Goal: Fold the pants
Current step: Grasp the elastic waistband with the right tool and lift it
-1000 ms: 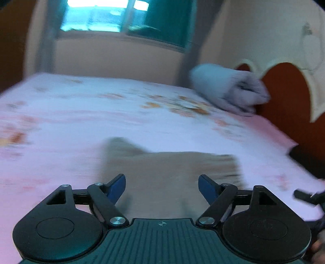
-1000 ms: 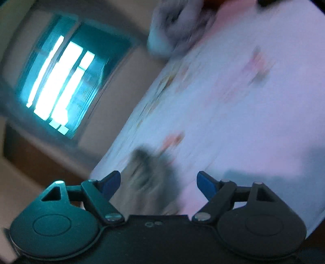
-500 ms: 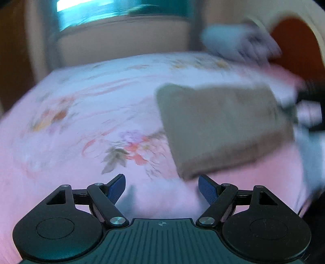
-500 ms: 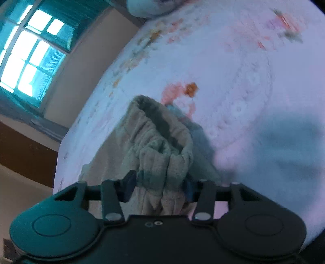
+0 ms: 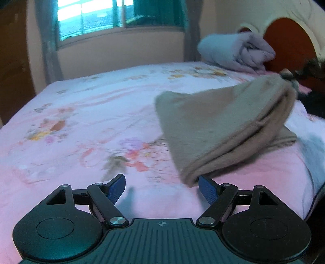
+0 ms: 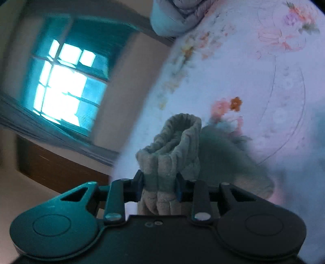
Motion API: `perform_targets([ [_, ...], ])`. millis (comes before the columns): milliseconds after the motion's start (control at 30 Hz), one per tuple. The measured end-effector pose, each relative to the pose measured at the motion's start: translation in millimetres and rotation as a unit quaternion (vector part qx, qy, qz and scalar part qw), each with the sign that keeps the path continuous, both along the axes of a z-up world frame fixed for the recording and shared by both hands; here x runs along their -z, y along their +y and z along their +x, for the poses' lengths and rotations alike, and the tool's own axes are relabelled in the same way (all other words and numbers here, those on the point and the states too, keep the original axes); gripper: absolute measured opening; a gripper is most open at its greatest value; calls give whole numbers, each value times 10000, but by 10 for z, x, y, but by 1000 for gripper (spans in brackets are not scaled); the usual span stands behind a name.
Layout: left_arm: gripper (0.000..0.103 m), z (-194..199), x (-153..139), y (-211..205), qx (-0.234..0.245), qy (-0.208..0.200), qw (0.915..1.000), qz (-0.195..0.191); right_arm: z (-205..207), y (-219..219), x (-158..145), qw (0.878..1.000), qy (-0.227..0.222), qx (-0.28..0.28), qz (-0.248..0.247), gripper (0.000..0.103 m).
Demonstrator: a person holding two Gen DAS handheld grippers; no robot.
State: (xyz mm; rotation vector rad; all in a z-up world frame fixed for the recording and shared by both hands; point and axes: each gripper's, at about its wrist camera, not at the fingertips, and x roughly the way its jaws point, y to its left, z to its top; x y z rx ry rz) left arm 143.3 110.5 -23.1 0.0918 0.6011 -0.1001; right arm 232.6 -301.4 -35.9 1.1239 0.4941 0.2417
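The tan pants [image 5: 219, 126] lie folded on the pink floral bed [image 5: 91, 126], right of centre in the left wrist view, with one end lifted up at the far right. My right gripper [image 6: 159, 185] is shut on the bunched elastic waistband of the pants [image 6: 174, 146] and holds it above the sheet. It shows in the left wrist view [image 5: 290, 78] at the raised end. My left gripper [image 5: 161, 187] is open and empty, low over the bed, just in front of the near corner of the pants.
A rolled grey blanket [image 5: 233, 50] lies at the head of the bed by the red headboard [image 5: 290, 44]. A window [image 5: 113, 16] and wall stand behind the far edge. The bed's right edge [image 5: 312, 182] drops off near the pants.
My right gripper closed on the waistband and has lifted that end off the bed. The left gripper stayed open and swung so the pants now sit to its right.
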Motion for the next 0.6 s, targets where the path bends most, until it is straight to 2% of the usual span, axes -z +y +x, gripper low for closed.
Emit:
perform_targets([
  [33,81,-9,-4,57,-60,-18,10000,-27,-29,-66,163,9998,-28,44,184,22],
  [67,81,-24,-8,114,-112,-5,9999,-61,-39,-131,323,9995,184,156,207,22],
  [100,82,-20,-7,162,-161,30,9998,-89,-37,-210,548,9970,662,325,253,22],
  [133,82,-14,-7,208,-219,46,9997,-98,-70,-309,819,9913,1079,489,576,20],
  [167,82,-16,-14,257,-286,46,9995,-112,-131,-365,944,9899,944,551,901,20],
  [233,84,-5,-19,349,-409,45,9990,-200,-159,-352,913,9931,800,480,707,24],
  [367,84,58,-19,465,-562,132,9967,-568,-85,-429,724,9947,857,344,447,36],
  [400,84,81,-24,493,-567,146,9954,-753,-97,-467,634,9961,761,390,212,43],
  [433,84,114,-28,510,-556,155,9941,-921,-108,-506,541,9973,641,371,-31,56],
  [500,86,221,-27,513,-466,230,9906,-1263,-87,-606,416,9977,537,253,-341,75],
  [600,90,463,2,445,-332,364,9846,-1678,54,-732,343,9963,506,56,-693,75],
])
